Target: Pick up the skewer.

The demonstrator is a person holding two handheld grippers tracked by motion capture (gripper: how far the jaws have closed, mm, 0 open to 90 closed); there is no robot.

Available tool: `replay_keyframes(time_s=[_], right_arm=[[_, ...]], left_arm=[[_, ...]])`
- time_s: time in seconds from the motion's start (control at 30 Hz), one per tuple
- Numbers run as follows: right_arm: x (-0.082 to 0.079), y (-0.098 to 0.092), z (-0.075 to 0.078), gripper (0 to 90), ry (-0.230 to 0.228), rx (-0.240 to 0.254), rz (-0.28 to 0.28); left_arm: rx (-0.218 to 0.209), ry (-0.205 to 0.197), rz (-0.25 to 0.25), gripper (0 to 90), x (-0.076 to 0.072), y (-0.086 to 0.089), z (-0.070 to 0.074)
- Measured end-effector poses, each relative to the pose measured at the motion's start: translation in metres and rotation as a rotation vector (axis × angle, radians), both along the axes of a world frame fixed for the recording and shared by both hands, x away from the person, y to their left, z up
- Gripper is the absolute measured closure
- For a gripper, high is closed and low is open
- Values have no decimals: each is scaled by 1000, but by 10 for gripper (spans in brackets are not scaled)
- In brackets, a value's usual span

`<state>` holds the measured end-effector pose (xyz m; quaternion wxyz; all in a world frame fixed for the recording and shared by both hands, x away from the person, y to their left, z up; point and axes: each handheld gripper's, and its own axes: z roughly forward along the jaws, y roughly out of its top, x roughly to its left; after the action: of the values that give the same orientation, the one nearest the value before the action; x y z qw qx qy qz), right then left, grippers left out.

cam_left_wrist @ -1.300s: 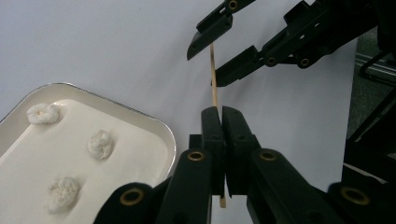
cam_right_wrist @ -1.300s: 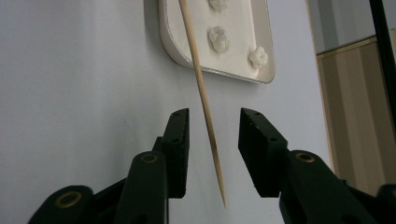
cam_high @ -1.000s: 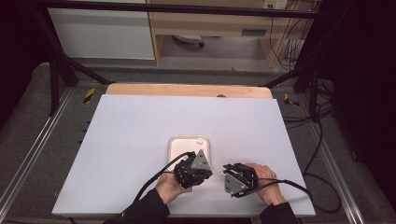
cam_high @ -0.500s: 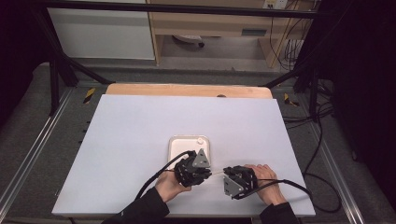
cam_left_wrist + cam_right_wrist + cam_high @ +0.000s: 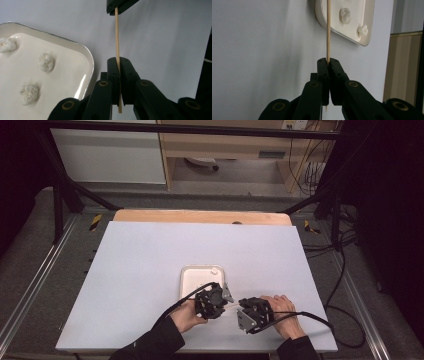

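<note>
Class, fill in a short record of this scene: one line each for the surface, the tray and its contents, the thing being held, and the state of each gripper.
Surface: white table
Tray: white, metal-rimmed tray, beside the grippers
Contents: small white popcorn-like pieces, apart from one another
Held thing: thin wooden skewer, spanning the two grippers
Left gripper: shut on the skewer
Right gripper: shut on the skewer, pointed tip showing below its jaws

thin wooden skewer (image 5: 117, 40), clamped at both ends

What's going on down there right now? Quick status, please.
Left gripper and right gripper both shut on one wooden skewer, held between them. White tray alongside, three white pieces inside. Nothing in the way.
</note>
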<state>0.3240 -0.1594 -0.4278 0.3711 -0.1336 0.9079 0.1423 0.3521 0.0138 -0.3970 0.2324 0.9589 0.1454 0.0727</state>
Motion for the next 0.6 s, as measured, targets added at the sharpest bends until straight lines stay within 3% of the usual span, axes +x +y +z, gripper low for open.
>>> replay_keyframes(time_s=[0.23, 0.6], right_arm=[[-1, 2, -1, 885, -13, -36, 11], [-1, 3, -1, 885, -26, -53, 13]], left_arm=[[48, 12, 1, 814, 1, -3, -2], [60, 45, 34, 876, 2, -4, -4]])
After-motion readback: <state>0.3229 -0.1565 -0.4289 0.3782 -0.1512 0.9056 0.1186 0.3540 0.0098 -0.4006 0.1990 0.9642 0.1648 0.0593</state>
